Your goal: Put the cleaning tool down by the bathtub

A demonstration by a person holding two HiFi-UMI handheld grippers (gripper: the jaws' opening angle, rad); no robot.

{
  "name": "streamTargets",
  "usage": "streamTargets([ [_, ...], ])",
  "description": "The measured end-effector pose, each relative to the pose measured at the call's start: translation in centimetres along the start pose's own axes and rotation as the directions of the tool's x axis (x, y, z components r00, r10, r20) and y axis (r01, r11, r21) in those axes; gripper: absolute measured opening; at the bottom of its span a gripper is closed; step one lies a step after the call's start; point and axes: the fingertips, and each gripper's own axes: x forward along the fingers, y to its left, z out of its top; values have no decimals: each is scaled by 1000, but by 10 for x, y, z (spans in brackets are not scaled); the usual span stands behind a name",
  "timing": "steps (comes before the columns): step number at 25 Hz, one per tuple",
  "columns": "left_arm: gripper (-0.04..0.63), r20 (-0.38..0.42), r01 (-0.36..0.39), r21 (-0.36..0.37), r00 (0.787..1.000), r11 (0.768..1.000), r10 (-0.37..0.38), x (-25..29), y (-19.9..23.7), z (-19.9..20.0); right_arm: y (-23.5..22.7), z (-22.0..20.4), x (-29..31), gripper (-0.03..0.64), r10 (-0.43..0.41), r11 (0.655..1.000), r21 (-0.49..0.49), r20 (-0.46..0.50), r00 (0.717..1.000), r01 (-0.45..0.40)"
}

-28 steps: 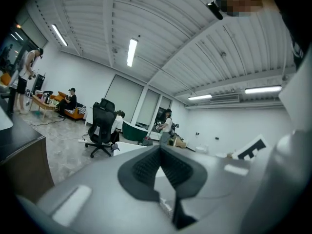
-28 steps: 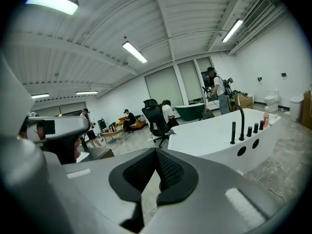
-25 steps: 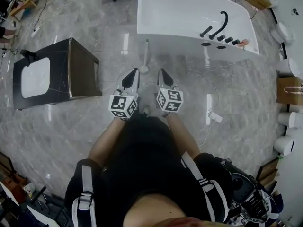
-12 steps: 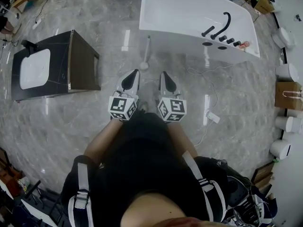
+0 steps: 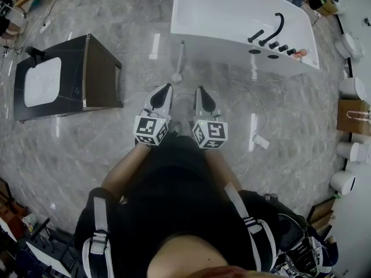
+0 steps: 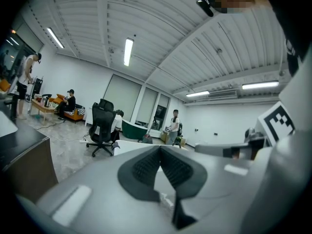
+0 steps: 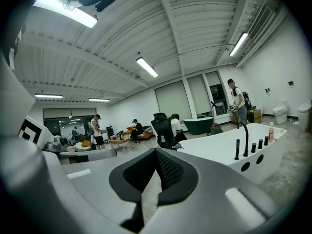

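Cleaning tool (image 5: 178, 62) stands on the floor just beside the bathtub (image 5: 232, 16), and neither gripper holds it. My left gripper (image 5: 167, 88) and right gripper (image 5: 199, 89) have their jaws pressed together on nothing. I judge a careless forward swing could knock it over. A dark cabinet (image 5: 101, 80) sits to the left, and a white plug block (image 5: 262, 141) with its cable lies to the right, which is a tripping risk.

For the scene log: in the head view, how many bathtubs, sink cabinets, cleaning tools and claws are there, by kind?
Bathtub: 1
Sink cabinet: 1
Cleaning tool: 1
Claws: 2 (left claw, right claw)
Total: 5
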Motion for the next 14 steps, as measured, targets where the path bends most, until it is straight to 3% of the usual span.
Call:
streamTargets([
  [14,9,-9,0,-12,1000,1000,0,15,-2,-1,-14,0,7,-2,-12,1000,1,-5,1000,12],
])
